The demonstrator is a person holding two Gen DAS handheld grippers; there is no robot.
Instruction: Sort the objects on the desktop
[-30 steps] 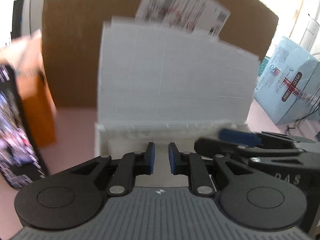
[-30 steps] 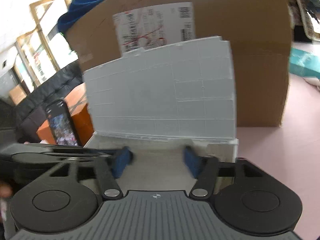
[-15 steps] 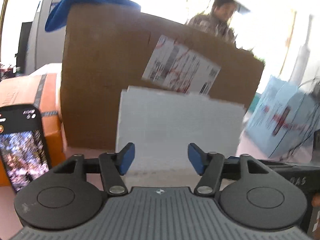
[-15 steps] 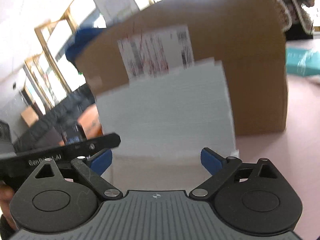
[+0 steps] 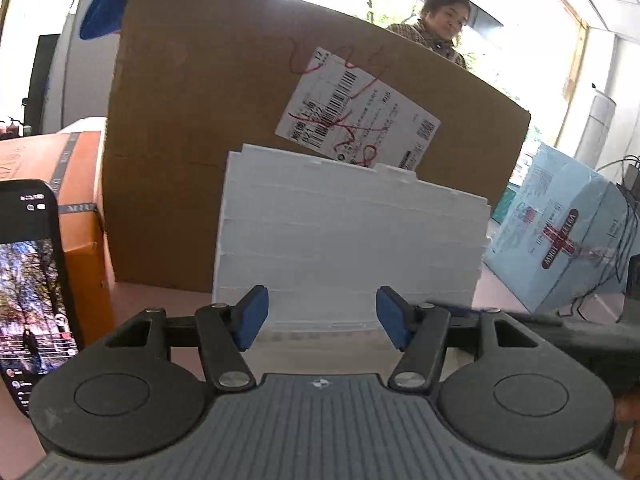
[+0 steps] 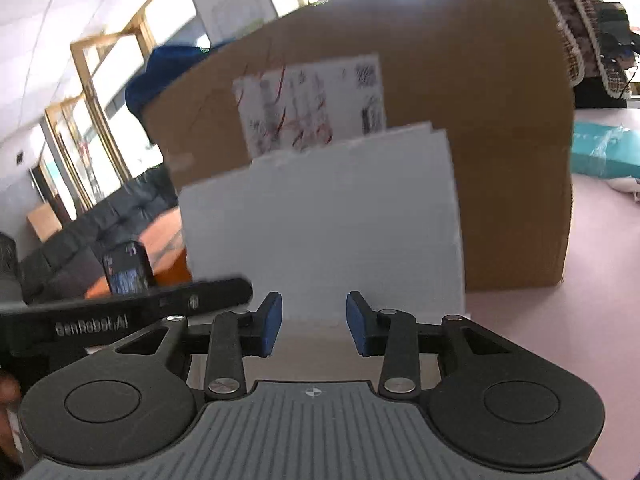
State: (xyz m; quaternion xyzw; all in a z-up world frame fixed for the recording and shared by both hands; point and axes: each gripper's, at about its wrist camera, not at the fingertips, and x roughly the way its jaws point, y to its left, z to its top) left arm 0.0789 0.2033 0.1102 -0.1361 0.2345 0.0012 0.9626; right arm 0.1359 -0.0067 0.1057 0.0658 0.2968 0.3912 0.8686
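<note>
A white foam box with its lid standing upright [image 5: 352,240] sits on the pink table, right in front of both grippers. My left gripper [image 5: 322,322] is open, its blue pads wide apart and holding nothing, just short of the box's near edge. In the right wrist view the same foam lid [image 6: 320,224] fills the middle. My right gripper [image 6: 314,326] is open with a narrower gap, and nothing is between its pads. The left gripper's black body [image 6: 120,316] crosses the lower left of that view. The inside of the box is hidden.
A big cardboard box [image 5: 200,120] with a shipping label stands behind the foam box, and a person is behind it. A lit phone [image 5: 32,288] leans on an orange box [image 5: 76,200] at the left. A pale blue pack [image 5: 560,240] and cables lie at the right.
My left gripper went from nearly shut to wide open and drew back from the foam box. My right gripper opened wide, then narrowed, and also pulled back.
</note>
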